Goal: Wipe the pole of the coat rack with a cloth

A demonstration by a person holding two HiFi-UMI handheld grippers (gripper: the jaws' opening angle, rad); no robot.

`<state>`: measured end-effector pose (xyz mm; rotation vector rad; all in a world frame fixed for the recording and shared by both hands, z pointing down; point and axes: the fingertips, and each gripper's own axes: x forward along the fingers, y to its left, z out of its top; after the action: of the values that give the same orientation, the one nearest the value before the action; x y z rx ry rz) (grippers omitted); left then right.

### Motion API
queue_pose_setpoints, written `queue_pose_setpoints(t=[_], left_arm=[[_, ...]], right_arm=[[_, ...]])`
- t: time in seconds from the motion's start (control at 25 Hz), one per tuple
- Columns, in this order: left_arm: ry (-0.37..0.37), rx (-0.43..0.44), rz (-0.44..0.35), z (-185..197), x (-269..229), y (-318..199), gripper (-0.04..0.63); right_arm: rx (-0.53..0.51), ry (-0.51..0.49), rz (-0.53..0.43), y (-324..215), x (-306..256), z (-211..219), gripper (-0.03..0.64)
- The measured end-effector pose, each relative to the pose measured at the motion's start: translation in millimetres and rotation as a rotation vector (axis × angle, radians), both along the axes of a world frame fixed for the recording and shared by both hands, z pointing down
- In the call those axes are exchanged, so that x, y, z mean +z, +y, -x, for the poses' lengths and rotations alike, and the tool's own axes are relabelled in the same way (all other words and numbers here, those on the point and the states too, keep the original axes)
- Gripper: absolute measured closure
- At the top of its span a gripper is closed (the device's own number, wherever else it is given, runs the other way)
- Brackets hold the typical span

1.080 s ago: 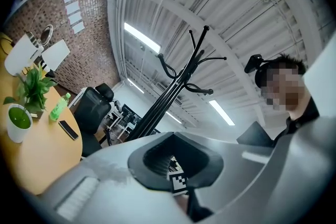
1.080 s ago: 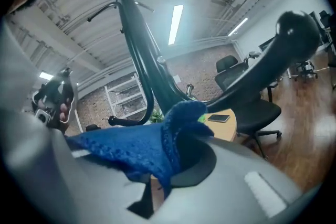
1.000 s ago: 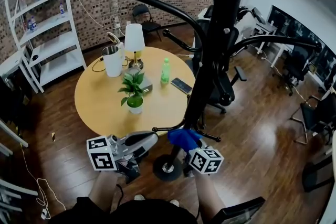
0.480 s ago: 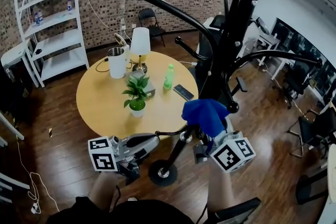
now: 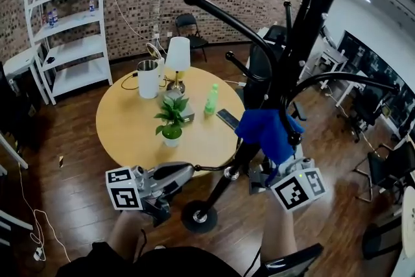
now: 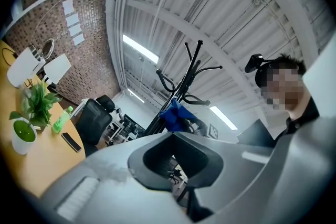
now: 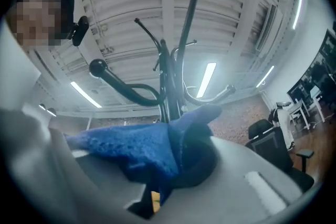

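Right gripper [image 5: 275, 162] fingers clamped on blue cloth [image 5: 262, 133]. Cloth seemingly against coat rack pole [image 5: 295, 48], mid-height, centre-right of head view. Left gripper [image 5: 187, 172] fingers together, empty, lower left. Wipe likely under way; upper pole probably still to do.

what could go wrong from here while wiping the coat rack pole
The blue cloth in the right hand-held gripper sits beside a curved hook and could snag. The left hand-held gripper is not gripping the pole, so a hard push might rock the rack toward the round table.
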<state>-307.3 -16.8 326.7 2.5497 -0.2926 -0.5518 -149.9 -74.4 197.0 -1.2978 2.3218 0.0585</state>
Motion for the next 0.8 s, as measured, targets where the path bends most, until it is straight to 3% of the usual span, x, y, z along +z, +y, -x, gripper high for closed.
queue_pose_setpoints(t=[0.64, 0.8], left_arm=[[-0.064, 0.067, 0.051, -29.3, 16.0, -0.8, 0.592], [-0.065, 0.065, 0.056, -29.9, 17.8, -1.1, 0.592]], right_arm=[[0.037, 0.116, 0.527, -8.2, 283.3, 9.7, 0.592], [0.031, 0.076, 0.605, -9.5, 311.4, 10.0, 0.592]])
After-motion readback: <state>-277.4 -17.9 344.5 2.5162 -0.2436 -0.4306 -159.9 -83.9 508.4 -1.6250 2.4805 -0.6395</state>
